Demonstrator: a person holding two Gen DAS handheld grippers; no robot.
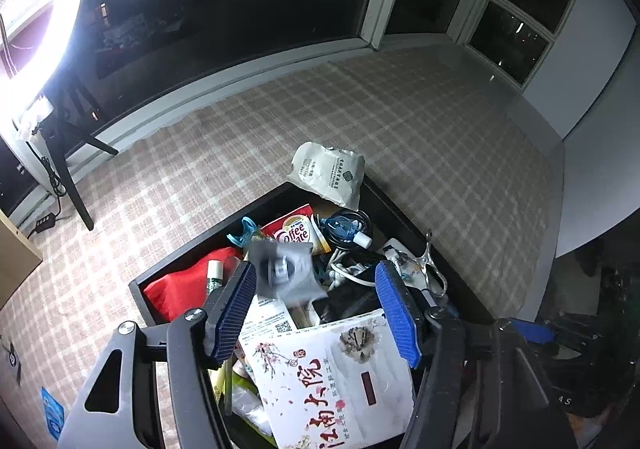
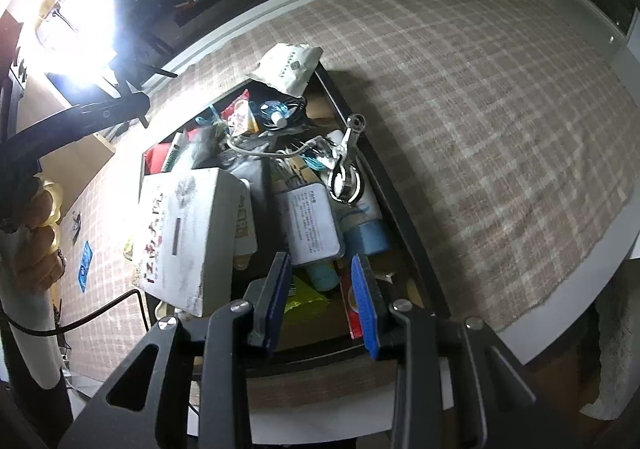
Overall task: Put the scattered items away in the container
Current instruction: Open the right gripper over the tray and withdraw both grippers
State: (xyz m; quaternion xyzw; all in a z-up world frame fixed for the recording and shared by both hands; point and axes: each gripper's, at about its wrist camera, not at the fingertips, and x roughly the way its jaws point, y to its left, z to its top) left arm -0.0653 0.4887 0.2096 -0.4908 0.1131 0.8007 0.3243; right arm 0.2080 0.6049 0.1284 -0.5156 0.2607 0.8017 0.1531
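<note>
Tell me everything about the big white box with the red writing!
The white box looks like cardboard, with big red characters, pink blossom drawings, a grey ink picture and a small dark red bar on its face. It lies tilted on top of the pile at the near end of the black tray, partly sticking over the edge. Its corners look a bit scuffed. Neither gripper touches it.
</note>
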